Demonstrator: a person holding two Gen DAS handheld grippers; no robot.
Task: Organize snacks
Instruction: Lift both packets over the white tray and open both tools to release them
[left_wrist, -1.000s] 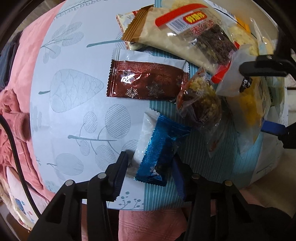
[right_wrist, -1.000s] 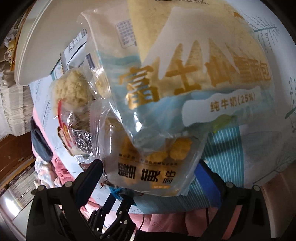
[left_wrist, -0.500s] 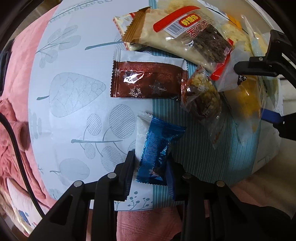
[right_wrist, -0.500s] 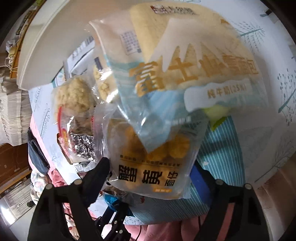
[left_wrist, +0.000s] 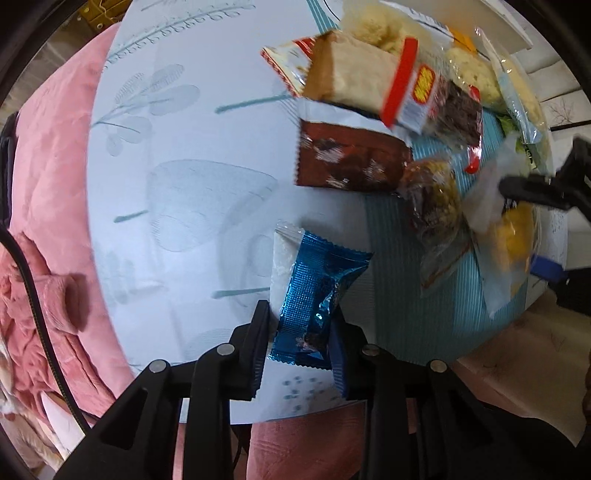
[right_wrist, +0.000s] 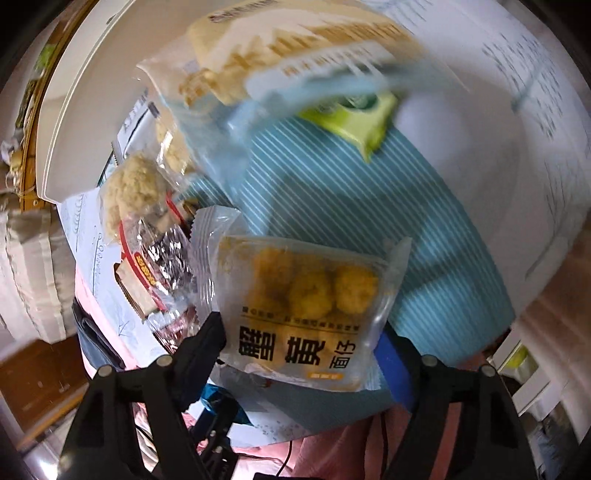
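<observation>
My left gripper (left_wrist: 300, 345) is shut on a blue foil snack packet (left_wrist: 317, 295) with a clear white packet (left_wrist: 282, 258) beside it, lifted above the leaf-print table (left_wrist: 177, 177). My right gripper (right_wrist: 301, 345) is shut on a clear bag of yellow buns (right_wrist: 306, 299) and holds it above the striped blue band (right_wrist: 332, 192). That bag and gripper also show at the right of the left wrist view (left_wrist: 513, 240). A large bread bag (right_wrist: 295, 48) lies blurred beyond, with a green packet (right_wrist: 354, 118) under it.
A brown foil packet (left_wrist: 347, 158), a beige cake pack with a red label (left_wrist: 369, 81), a nut-mix bag (left_wrist: 436, 199) and clear bags of pale puffs (right_wrist: 136, 184) lie clustered on the table. A pink blanket (left_wrist: 48, 184) lies at the left.
My left gripper has closed on the blue packet and raised it. My right gripper has pulled the bun bag out from under the bread bag, which uncovered the green packet.
</observation>
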